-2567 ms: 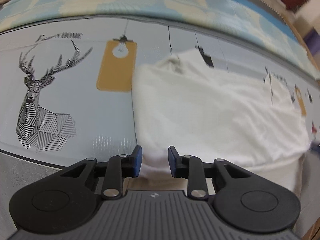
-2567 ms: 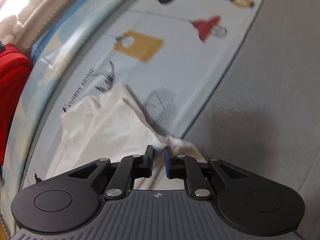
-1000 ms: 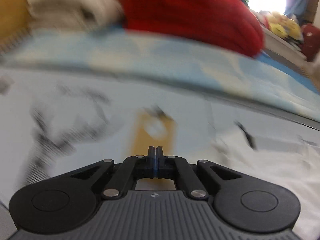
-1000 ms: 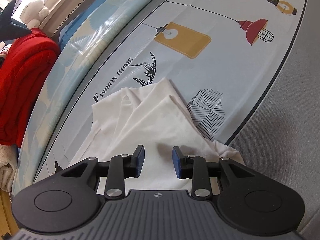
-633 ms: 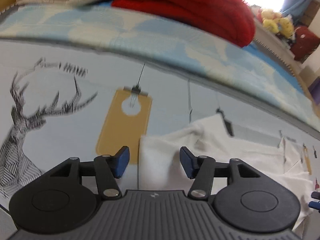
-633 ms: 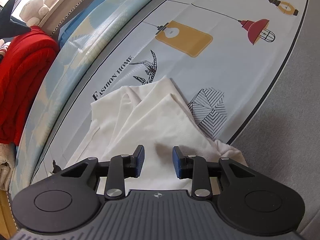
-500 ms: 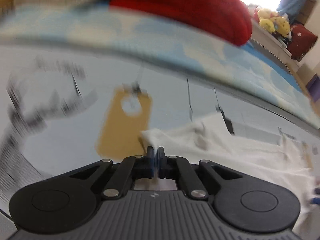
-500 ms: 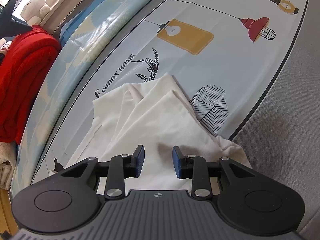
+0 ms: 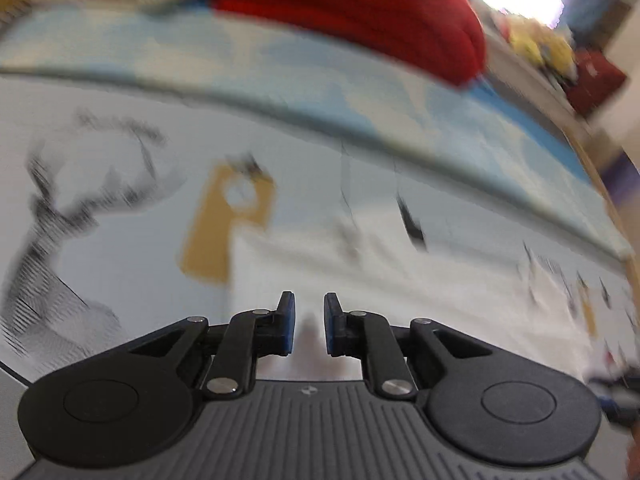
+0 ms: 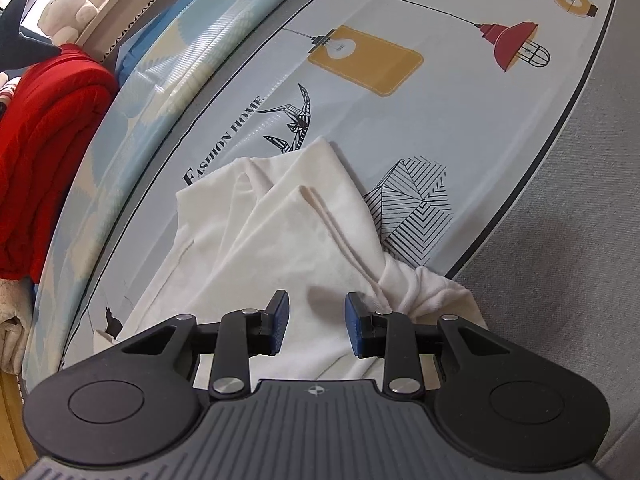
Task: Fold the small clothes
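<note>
A small white garment (image 10: pixel 280 232) lies rumpled on a printed pale blue mat (image 10: pixel 460 128). One bunched end of it (image 10: pixel 424 288) hangs over the mat's near edge onto grey fabric. My right gripper (image 10: pixel 314 322) is open and empty, just above the garment's near part. In the blurred left wrist view the white garment (image 9: pixel 400 280) spreads to the right. My left gripper (image 9: pixel 308 322) is open with a narrow gap, over the garment's left edge, holding nothing.
A red folded blanket (image 10: pixel 44 120) and beige cloth (image 10: pixel 12 320) lie beyond the mat's far border; the blanket also shows in the left wrist view (image 9: pixel 352 12). Grey upholstery (image 10: pixel 560 280) runs along the mat's near edge. Plush toys (image 10: pixel 68 4) sit at the back.
My left gripper shut and opened twice while swinging over the garment's left edge; it has opened again since half a second ago. My right gripper stays open, the garment under it slightly shifted.
</note>
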